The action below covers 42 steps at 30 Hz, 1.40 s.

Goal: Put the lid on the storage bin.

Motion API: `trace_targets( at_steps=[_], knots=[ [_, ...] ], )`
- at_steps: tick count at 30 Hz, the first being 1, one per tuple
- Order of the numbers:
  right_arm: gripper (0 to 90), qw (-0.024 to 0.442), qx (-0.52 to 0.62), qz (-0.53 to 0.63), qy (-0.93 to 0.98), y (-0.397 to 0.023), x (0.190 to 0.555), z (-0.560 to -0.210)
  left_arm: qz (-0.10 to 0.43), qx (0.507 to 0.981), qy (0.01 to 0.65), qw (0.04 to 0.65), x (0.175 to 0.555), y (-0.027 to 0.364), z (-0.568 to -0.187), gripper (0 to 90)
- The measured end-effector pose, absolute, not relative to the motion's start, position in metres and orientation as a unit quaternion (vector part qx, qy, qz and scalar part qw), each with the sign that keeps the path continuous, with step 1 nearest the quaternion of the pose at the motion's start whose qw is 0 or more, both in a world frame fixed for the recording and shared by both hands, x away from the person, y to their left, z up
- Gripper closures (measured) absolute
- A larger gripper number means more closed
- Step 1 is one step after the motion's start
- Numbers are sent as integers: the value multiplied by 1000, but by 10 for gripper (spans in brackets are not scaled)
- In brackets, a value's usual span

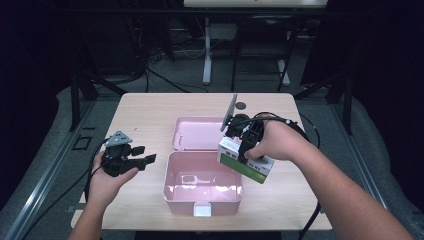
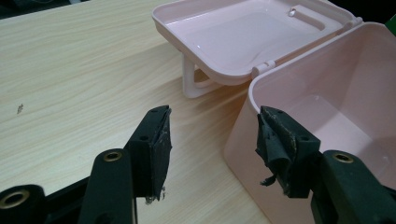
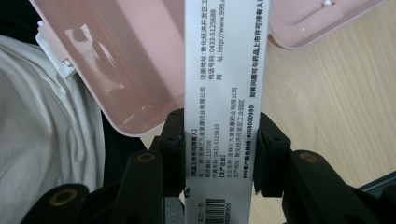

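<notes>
Right gripper [image 1: 243, 145] clamps white-green carton [image 1: 246, 161] above open pink box [image 1: 203, 184]; left gripper [image 1: 141, 155] gapes empty over worktop [image 1: 142, 112].

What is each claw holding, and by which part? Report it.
Right claw: medicine box, clamped across its narrow printed side. Left claw: open, holding nothing, beside the pink case.

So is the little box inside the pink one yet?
Not yet. Done: the pink box stands open on the table, its lid flipped back, and nothing lies inside. In hand: the right gripper clamps the green and white carton above the box's right rim. Left: lowering it in, probably. The left gripper waits open.
</notes>
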State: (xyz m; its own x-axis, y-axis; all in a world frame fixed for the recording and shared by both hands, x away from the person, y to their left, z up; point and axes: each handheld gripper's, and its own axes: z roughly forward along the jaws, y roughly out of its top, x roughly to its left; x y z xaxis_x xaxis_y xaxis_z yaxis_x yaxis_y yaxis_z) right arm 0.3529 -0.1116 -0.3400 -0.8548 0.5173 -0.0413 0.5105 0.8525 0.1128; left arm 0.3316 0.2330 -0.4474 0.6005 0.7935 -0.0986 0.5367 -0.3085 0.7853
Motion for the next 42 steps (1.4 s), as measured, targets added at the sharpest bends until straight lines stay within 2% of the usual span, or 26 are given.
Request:
trace_targets(
  at_steps=[42],
  knots=[
    [615, 29, 165, 50, 985, -54, 336, -343, 156, 790, 420, 418, 331, 234, -446, 449]
  ],
)
